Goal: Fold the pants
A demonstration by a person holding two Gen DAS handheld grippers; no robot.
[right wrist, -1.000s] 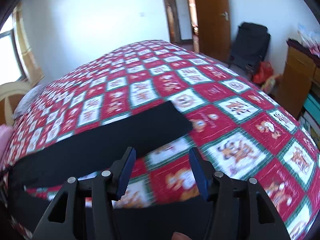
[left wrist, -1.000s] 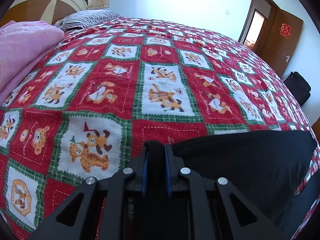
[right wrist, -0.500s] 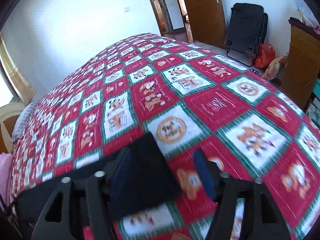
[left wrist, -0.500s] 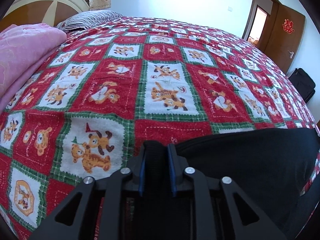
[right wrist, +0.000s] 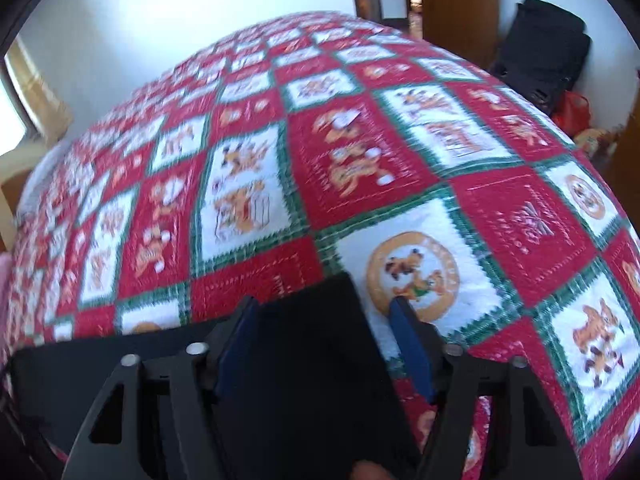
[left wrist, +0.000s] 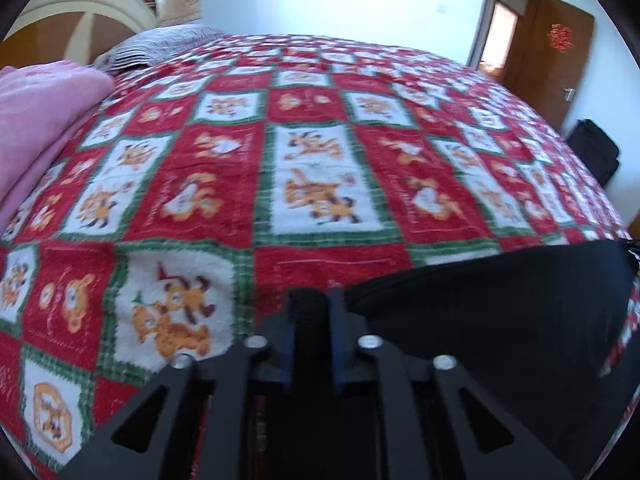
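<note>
The black pants [left wrist: 500,312] lie on a red, white and green cartoon quilt [left wrist: 312,152] that covers the bed. My left gripper [left wrist: 310,300] is shut on a black edge of the pants, which stretch away to the right. In the right wrist view my right gripper [right wrist: 320,312] is open, low over the quilt. The cuff end of a pant leg [right wrist: 316,344] lies between its blue pads [right wrist: 236,336]. The leg runs back to the left.
A pink blanket [left wrist: 36,120] lies at the left by a striped pillow [left wrist: 160,44] and the headboard. A wooden door [left wrist: 556,52] and a black bag [right wrist: 540,44] stand beyond the bed's far right side. A wooden cabinet edge shows at far right.
My right gripper has moved forward and down along the pant leg until its open jaws straddle the cuff end. My left gripper has kept its hold and shifted slightly.
</note>
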